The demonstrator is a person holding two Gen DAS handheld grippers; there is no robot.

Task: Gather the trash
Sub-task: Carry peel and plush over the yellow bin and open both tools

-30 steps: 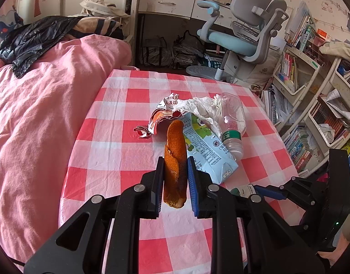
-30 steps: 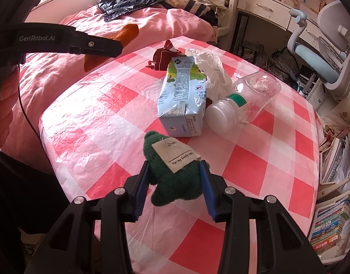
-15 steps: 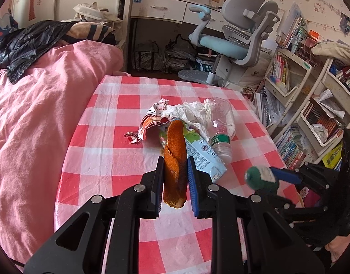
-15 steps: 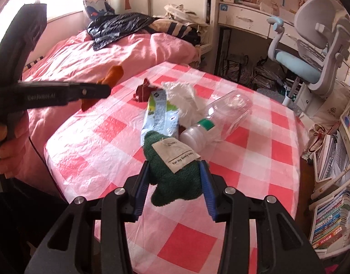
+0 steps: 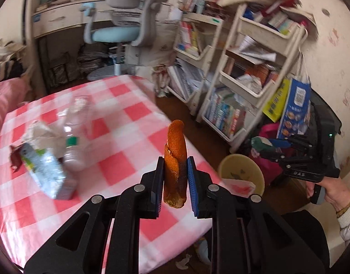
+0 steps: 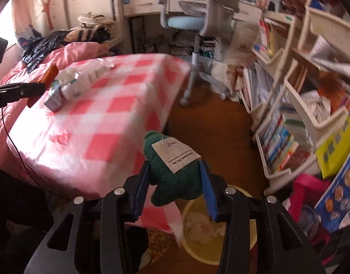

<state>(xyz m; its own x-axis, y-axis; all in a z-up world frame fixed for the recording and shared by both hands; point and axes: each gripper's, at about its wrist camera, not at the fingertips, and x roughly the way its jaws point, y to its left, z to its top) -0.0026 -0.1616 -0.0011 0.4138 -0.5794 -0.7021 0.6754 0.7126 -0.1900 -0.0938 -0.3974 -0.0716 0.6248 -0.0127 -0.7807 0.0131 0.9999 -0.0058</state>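
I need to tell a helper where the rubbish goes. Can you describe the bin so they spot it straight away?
Start at the table with the red-and-white checked cloth, then look down to the brown floor by its near corner, towards the white book shelves. The bin is a round, pale yellow bucket there with crumpled white paper inside. Nothing else nearby is round, open-topped and yellow.
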